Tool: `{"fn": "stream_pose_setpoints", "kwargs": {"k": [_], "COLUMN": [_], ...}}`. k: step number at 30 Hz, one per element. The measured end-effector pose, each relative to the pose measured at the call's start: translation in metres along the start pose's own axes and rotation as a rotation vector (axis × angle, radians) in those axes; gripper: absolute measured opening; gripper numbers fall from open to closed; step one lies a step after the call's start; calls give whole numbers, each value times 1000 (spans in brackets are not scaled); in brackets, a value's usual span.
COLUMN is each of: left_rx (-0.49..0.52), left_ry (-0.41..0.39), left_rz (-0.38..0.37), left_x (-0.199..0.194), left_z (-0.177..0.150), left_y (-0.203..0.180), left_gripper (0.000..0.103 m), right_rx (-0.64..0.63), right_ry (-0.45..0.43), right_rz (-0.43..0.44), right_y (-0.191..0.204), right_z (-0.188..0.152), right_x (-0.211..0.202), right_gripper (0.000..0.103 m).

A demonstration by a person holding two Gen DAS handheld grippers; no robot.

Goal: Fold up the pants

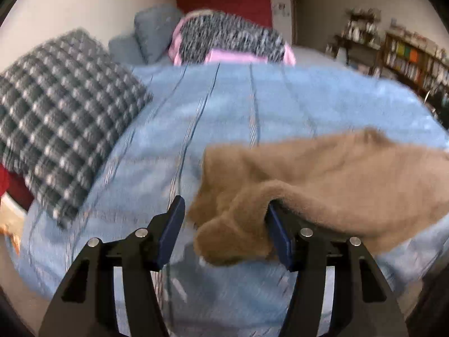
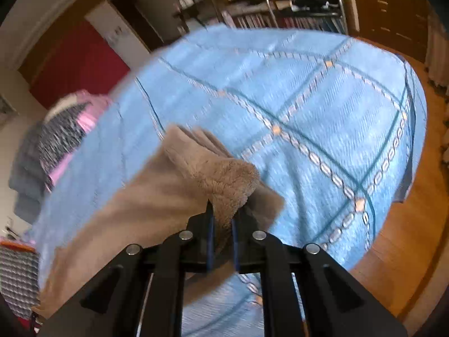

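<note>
While both views are smeared by motion, the right gripper (image 2: pixel 223 231) plainly pinches a fluffy fold of the tan pants (image 2: pixel 179 179), the blue pads nearly together with fleece bunched between them. From that pinch the cloth rises ahead of the fingers in stacked layers and trails off to the gripper's left and below, over the blue bedspread (image 2: pixel 322 118). Beyond the bed's far edge stand bookshelves (image 2: pixel 252 0), and wood floor (image 2: pixel 407 238) shows to the right.

The left gripper (image 1: pixel 224 224) has its fingers spread wide. The pants (image 1: pixel 322 179) drape over its right finger (image 1: pixel 279 238) and sag partly into the gap between the two; the left finger (image 1: pixel 171 230) is bare. Whether the cloth is merely resting on that right finger or caught on it is hard to say through the blur. From there the fabric stretches off to the right above the bedspread (image 1: pixel 224 106). To the left lies a checked pillow (image 1: pixel 56 129); farther ahead are a grey pillow (image 1: pixel 154 31) and a speckled black-and-pink bundle (image 1: pixel 230 39).
</note>
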State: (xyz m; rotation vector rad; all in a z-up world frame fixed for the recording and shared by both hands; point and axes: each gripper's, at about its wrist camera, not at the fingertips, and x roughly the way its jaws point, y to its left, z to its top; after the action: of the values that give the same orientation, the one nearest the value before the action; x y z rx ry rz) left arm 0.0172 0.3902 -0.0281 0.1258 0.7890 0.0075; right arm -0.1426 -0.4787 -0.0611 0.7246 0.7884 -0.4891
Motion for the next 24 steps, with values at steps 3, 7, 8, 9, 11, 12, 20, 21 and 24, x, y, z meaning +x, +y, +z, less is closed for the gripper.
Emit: {"fn": "stream_pose_setpoints", "kwargs": {"k": [3, 7, 8, 9, 11, 12, 20, 21, 24], "left_rx": [-47, -86, -77, -63, -58, -61, -336, -385, -508], "left_ry": [35, 44, 50, 60, 64, 66, 43, 32, 7], "left_rz": [15, 7, 8, 6, -16, -29, -275, -318, -430], "left_x": [5, 4, 4, 3, 0, -2, -10, -11, -12], "left_z": [-26, -50, -55, -60, -70, -74, -106, -108, -110], "left_y": [13, 22, 22, 22, 24, 25, 51, 53, 56], "left_gripper": [75, 84, 86, 87, 87, 87, 87, 87, 87], "right_rx": [22, -37, -69, -123, -179, -200, -485, -541, -651], "right_ry": [-29, -118, -139, -173, -216, -226, -156, -131, -52], "right_rz": [-53, -117, -137, -178, -216, -205, 76, 129, 283], "right_y": [-8, 5, 11, 24, 41, 50, 195, 224, 300], "right_z": [-2, 4, 5, 6, 6, 5, -24, -33, -62], "right_x": [-8, -33, -38, -46, -57, -61, -41, -33, -18], "right_gripper": [42, 46, 46, 46, 47, 47, 46, 46, 46]}}
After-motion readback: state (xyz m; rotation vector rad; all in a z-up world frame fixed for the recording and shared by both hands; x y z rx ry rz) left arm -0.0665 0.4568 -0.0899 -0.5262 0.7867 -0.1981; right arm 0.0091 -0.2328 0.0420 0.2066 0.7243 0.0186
